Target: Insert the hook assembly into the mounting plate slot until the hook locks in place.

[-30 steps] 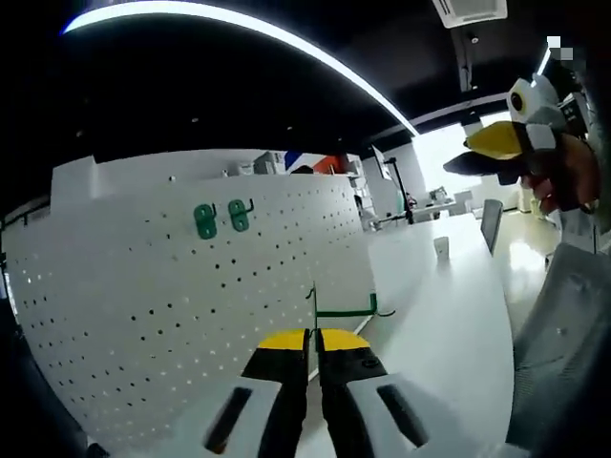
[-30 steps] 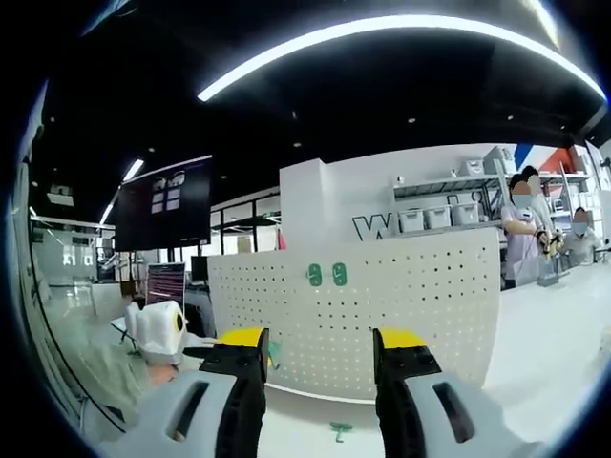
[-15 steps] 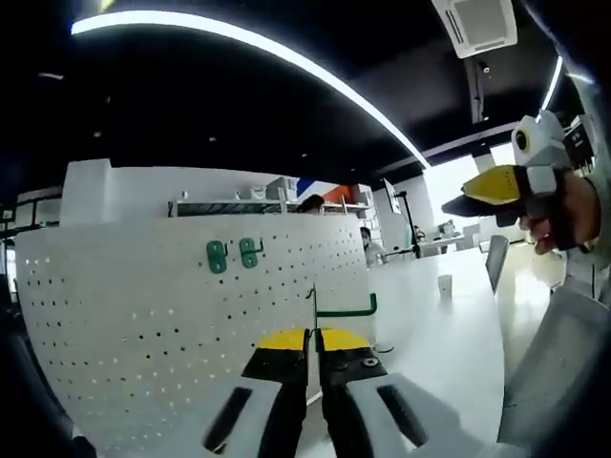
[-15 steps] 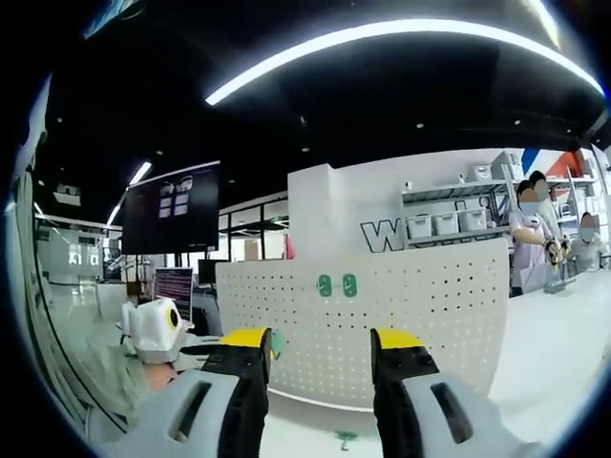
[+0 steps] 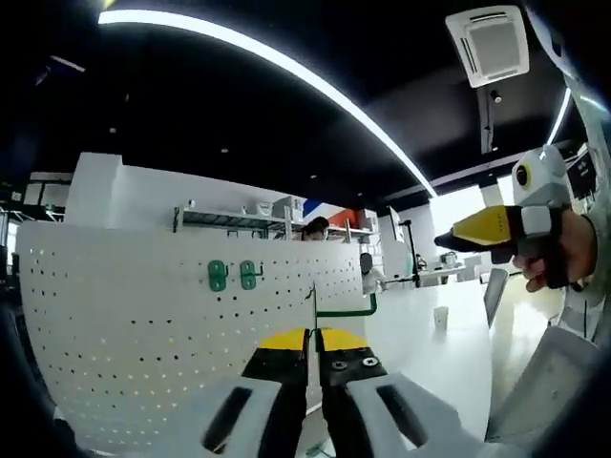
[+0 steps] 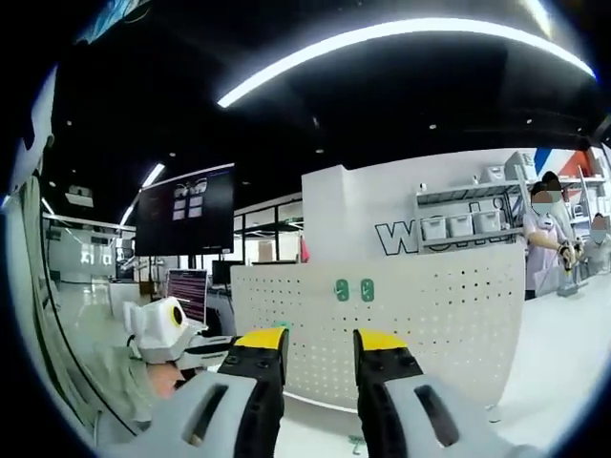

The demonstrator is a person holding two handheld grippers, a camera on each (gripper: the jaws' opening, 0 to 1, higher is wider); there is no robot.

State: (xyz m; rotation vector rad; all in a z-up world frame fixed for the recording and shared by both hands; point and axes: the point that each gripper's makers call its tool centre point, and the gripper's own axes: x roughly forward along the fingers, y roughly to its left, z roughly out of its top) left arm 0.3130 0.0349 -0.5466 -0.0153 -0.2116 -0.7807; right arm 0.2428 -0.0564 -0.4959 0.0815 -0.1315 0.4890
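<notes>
A white perforated pegboard (image 5: 143,334) stands upright on the white table (image 5: 430,353) and spans much of the left gripper view; in the right gripper view the same pegboard (image 6: 430,315) stands beyond the fingers. Two green hook plates (image 5: 232,275) sit side by side near its upper edge, and they also appear in the right gripper view (image 6: 354,290). The left gripper (image 5: 307,342) has its yellow-tipped fingers pressed together on a green wire hook (image 5: 344,307), whose thin stem rises from between the tips and whose arm runs out to the right, ending in an upturned tip, in front of the pegboard's right end. The right gripper (image 6: 318,341) holds nothing, its fingers standing apart with a gap between them; in the left gripper view it appears at the right edge (image 5: 482,229), held in a person's hand (image 5: 558,258). A small green piece (image 6: 355,443) lies on the table low between the right fingers.
</notes>
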